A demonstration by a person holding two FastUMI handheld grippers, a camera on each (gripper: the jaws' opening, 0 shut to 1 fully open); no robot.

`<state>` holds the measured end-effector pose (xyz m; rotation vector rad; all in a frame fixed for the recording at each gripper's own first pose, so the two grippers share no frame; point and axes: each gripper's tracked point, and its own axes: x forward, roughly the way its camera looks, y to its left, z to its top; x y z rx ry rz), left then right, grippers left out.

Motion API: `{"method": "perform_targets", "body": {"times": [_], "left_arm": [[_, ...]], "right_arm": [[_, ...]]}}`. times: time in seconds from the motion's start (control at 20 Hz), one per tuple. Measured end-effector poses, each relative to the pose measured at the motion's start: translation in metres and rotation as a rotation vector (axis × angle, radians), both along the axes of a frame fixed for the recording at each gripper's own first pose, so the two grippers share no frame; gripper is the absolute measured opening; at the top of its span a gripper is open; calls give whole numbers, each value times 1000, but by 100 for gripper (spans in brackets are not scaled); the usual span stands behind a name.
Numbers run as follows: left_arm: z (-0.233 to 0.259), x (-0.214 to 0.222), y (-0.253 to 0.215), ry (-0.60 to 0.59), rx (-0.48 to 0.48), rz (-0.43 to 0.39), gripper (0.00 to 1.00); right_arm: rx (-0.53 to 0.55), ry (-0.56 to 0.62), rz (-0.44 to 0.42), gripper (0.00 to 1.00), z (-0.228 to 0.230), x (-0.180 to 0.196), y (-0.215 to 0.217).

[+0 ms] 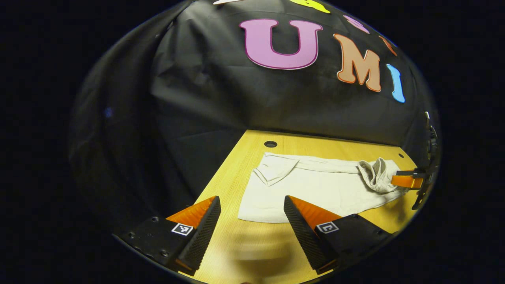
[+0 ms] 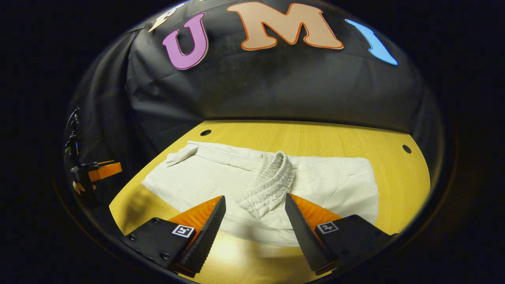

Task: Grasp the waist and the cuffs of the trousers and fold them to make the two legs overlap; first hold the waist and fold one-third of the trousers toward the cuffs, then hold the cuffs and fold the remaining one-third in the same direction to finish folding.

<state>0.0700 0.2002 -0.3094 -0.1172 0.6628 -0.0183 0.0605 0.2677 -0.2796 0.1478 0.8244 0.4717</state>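
Bare wooden table (image 2: 323, 138) is seen beyond and to the right of the white trousers (image 2: 205, 177), where passage is unobstructed. The bunched elastic waistband (image 2: 272, 179) rises as a ridge. The black cloth wall (image 2: 276, 90) closes off the far edge.

— What does the wooden table (image 2: 323, 138) carry?
— The pale trousers (image 2: 205, 177) lie flat on it, the gathered waist (image 2: 270, 181) bunched atop them, beside the table's near edge.

Trousers (image 2: 205, 177) flat on tabletop (image 2: 335, 138), elastic waist (image 2: 270, 181) bunched atop them, just ahead of right claw (image 2: 255, 221).
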Motion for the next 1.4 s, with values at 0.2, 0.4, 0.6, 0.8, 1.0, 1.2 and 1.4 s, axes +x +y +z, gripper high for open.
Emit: {"method": "perform_targets", "body": {"times": [0.2,0.4,0.6,0.8,1.0,1.2,1.4], "left_arm": [[-31,26,0,25,-50,-18,94],[-64,51,-4,55,-76,-44,96],[-95,66,-13,96,-89,-66,95],[-119,68,-20,156,-85,-67,96],[-123,74,-22,157,-39,-84,96],[-127,77,-36,179,-4,-121,74],[-121,80,-51,146,-65,-65,34]], "right_arm": [[-32,-12,-47,96,20,-5,-21],[-77,-2,-103,96,27,-12,-44],[-131,-11,-145,96,33,-17,-64],[-145,-5,-173,96,33,-17,-72],[-159,9,-168,92,28,-20,-78],[-159,31,-178,96,20,-22,-86],[-145,47,-192,96,16,-21,-92]]}}
